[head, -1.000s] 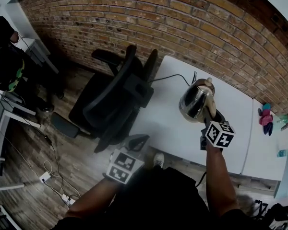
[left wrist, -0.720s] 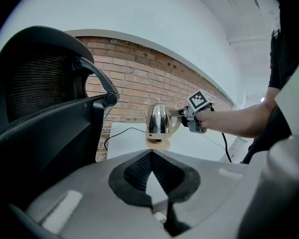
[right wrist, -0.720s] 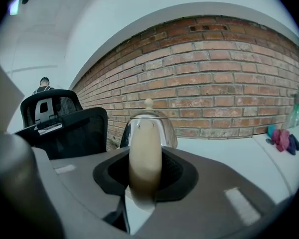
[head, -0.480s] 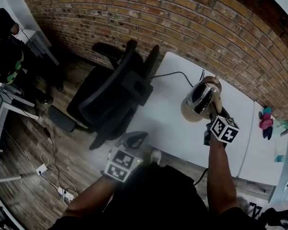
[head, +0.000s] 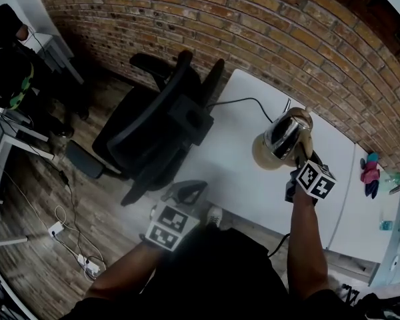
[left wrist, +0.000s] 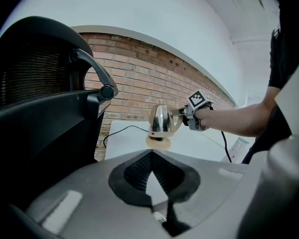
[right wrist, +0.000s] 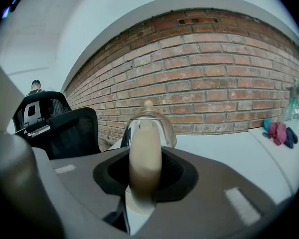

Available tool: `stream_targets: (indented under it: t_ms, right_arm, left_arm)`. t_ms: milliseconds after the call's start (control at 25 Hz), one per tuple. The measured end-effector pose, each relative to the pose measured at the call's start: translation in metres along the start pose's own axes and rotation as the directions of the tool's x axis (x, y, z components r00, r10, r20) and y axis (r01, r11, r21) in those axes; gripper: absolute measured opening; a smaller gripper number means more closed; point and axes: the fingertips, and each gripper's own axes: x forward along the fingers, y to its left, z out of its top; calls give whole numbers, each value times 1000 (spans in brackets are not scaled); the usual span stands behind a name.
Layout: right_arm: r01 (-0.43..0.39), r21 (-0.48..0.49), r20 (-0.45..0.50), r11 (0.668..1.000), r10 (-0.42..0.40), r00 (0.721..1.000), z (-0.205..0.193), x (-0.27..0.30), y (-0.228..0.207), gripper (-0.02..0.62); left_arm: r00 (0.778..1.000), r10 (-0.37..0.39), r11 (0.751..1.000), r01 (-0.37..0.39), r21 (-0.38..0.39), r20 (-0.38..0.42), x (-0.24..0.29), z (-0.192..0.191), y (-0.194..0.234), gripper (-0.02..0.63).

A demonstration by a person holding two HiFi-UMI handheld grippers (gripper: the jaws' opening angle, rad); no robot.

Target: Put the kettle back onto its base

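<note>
A brick wall (head: 253, 32) runs behind everything, and a black office chair (head: 153, 132) stands to the left of the white worktop (head: 233, 159). The kettle (head: 285, 133), shiny metal with a knobbed lid, is over the far part of the worktop near the wall and stands upright or very nearly so. The right gripper (head: 301, 162) is clenched on its beige handle (right wrist: 144, 158), which fills the gap between the jaws. The kettle's body therefore lies straight ahead of that gripper, with the handle turned back toward the person. The left gripper (head: 185, 192) hangs well apart, short of the worktop's near edge, its jaws drawn together at the tips with nothing between them. The right hand is thus the only one placed to act. Directly under the kettle shows a beige disc (left wrist: 158, 142), probably the base, with a dark cable (head: 243, 101) running across the worktop toward it. Whether the kettle already rests on the disc or hangs just above it cannot be told, so I judge the coming move turns on keeping it level and centred there while lowering
</note>
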Motion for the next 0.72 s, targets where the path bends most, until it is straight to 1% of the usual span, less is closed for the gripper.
stream_targets:
  t_ms: [160,520,720]
  right_arm:
    - [1,10,-8,1000,-1,1000,1,0,1,124]
    - [8,77,-30,997,-5,1000,3,0,-6,129]
    - [4,101,-84,995,4,996,-13,0,-8,137]
  left_arm:
    - [1000,-2,1000,2,1,-2,0,2,0,0]
    - [1000,-17,1000,17,14,-4,3,4,-2,0]
    - [1000,-16,1000,16,11,-3,0,4,-1,0]
